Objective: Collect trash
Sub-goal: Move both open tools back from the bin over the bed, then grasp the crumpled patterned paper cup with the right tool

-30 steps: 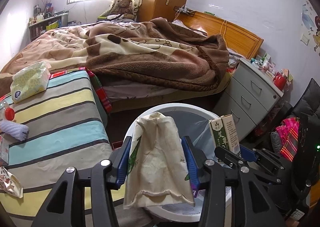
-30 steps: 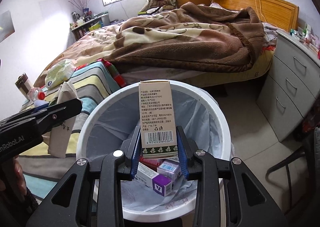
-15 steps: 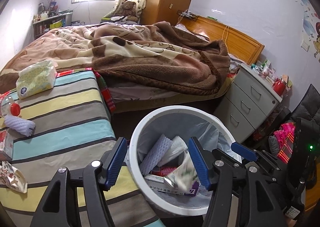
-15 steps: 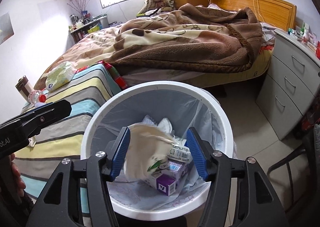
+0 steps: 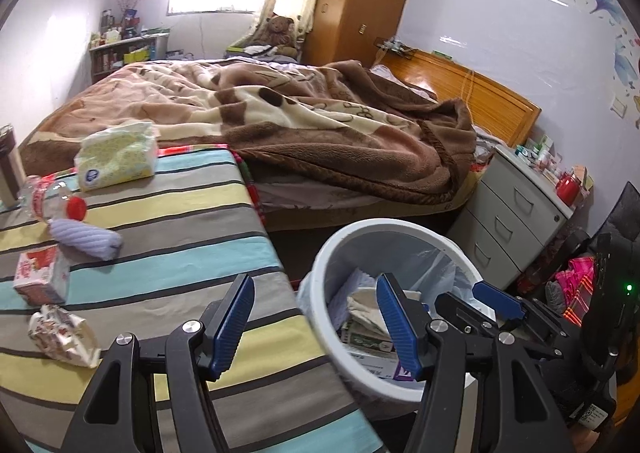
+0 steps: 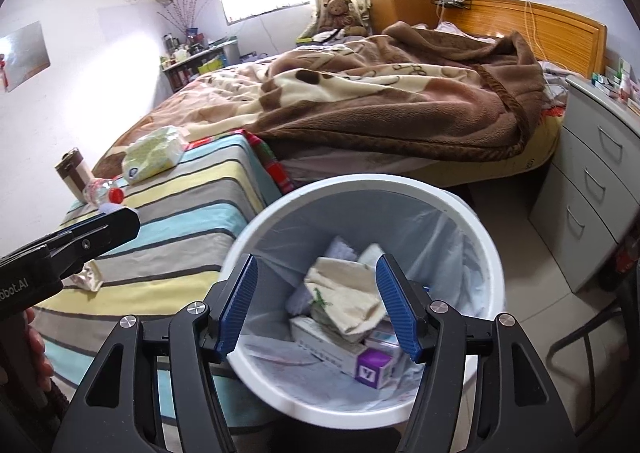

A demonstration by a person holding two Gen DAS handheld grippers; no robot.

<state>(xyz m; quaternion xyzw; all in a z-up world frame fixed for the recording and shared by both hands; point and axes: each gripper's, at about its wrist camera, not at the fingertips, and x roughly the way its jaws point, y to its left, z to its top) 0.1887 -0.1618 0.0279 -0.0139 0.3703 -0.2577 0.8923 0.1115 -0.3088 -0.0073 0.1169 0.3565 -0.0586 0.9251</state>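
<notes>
1. The right gripper (image 6: 316, 305) hangs over the white bin (image 6: 494, 265); its blue fingers (image 6: 394, 305) are spreading apart with nothing between them.
2. The left gripper (image 5: 316, 323) sits over the edge of the striped counter (image 5: 168, 249), beside the bin (image 5: 320, 285); its fingers (image 5: 236, 319) stand apart and empty.
3. Down in the lined bin lie the collected bits: a crumpled cream bag (image 6: 344, 293) on top, a long white carton (image 6: 324, 341) under it, and a purple box (image 6: 372, 367) at the bottom.
4. Just left of the left gripper, a crinkled snack wrapper (image 5: 62, 335) lies on the counter, with a small red-and-white tissue pack (image 5: 40, 273) behind it.
5. Farther back are a rolled lavender cloth (image 5: 86, 239) and a clear bottle with a red cap (image 5: 54, 199) lying on its side, touching or nearly so.
6. At the counter's far end sits a green-patterned tissue pack (image 5: 118, 159), and a brown tumbler (image 6: 74, 173) stands at the left corner.
7. Beyond the counter is the bed under a brown blanket (image 5: 320, 133), a grey drawer unit (image 5: 516, 221) to its right, and a teddy bear (image 5: 278, 29) by the wooden wardrobe (image 5: 360, 1).
</notes>
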